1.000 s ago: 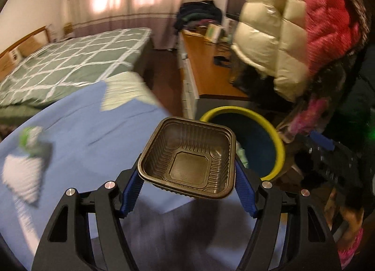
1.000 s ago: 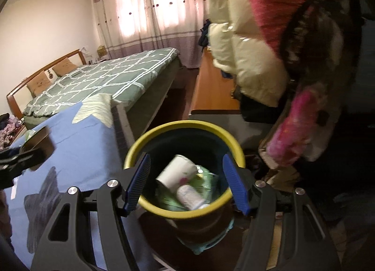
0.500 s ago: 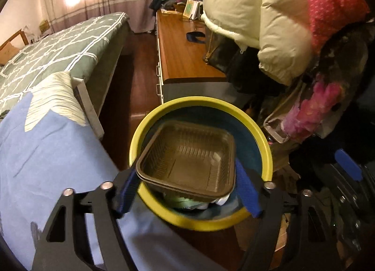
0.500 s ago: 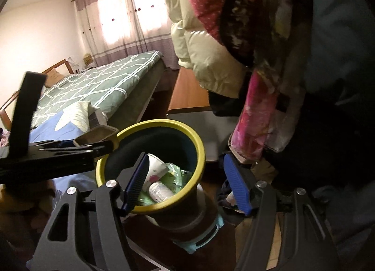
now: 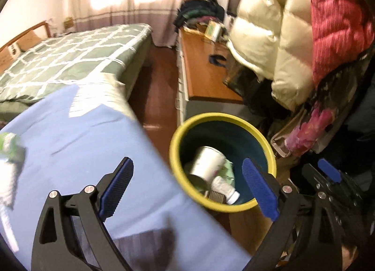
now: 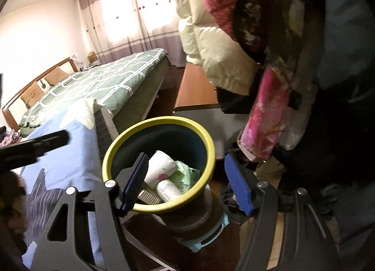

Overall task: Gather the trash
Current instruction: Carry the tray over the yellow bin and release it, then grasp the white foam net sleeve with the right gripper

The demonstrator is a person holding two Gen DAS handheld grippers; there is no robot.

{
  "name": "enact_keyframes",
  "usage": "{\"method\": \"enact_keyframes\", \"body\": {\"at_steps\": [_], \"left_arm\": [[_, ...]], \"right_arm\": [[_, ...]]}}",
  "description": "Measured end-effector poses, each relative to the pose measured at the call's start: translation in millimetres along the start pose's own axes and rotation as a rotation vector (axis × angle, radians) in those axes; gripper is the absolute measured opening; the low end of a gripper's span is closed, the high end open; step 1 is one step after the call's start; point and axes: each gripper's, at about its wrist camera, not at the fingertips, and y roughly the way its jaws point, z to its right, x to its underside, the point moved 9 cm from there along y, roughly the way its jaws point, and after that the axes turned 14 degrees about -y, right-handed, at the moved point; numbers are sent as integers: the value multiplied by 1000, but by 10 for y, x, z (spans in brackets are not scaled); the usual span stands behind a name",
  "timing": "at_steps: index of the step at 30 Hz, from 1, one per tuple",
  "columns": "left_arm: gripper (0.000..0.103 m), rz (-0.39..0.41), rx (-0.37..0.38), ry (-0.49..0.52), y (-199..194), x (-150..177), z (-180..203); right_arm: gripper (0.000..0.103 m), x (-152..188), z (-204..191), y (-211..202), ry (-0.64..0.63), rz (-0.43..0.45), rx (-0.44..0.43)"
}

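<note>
While no label can be read (blurred print only), one cup (image 6: 161, 165) and one bottle (image 6: 169, 190) are seen in the bin (image 6: 211, 144), the left gripper (image 5: 187, 187) opening empty, the right gripper (image 6: 185, 183) spread, nothing held.

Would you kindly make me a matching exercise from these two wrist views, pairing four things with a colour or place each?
Things:
1. Bin rim
2. White cup
3. Bedspread
4. Left gripper pads

Colour or place:
A. Green with a white grid
B. Inside the bin
C. Yellow
D. Blue

Pairs: 1-C, 2-B, 3-A, 4-D
</note>
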Motion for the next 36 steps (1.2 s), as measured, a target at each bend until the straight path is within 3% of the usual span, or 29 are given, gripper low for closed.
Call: {"method": "enact_keyframes", "body": {"at_steps": [6,17,29,36], "left_arm": [[94,107,-79,-72,-618,17,-716],[95,277,-303,-268,-1692,229,-2475],[96,418,-581,-479,-2416,503,-4261],[96,451,-649,-578,-2583,693,-4689]], "right_arm": [[65,-82,-353,-17,-45,8,-38],[65,-305,-1473,-77,-194,24,-159],[65,-569,-3213,-59,-403,10,-391],[65,-577,-4322,81,-557,-22,-510]]}}
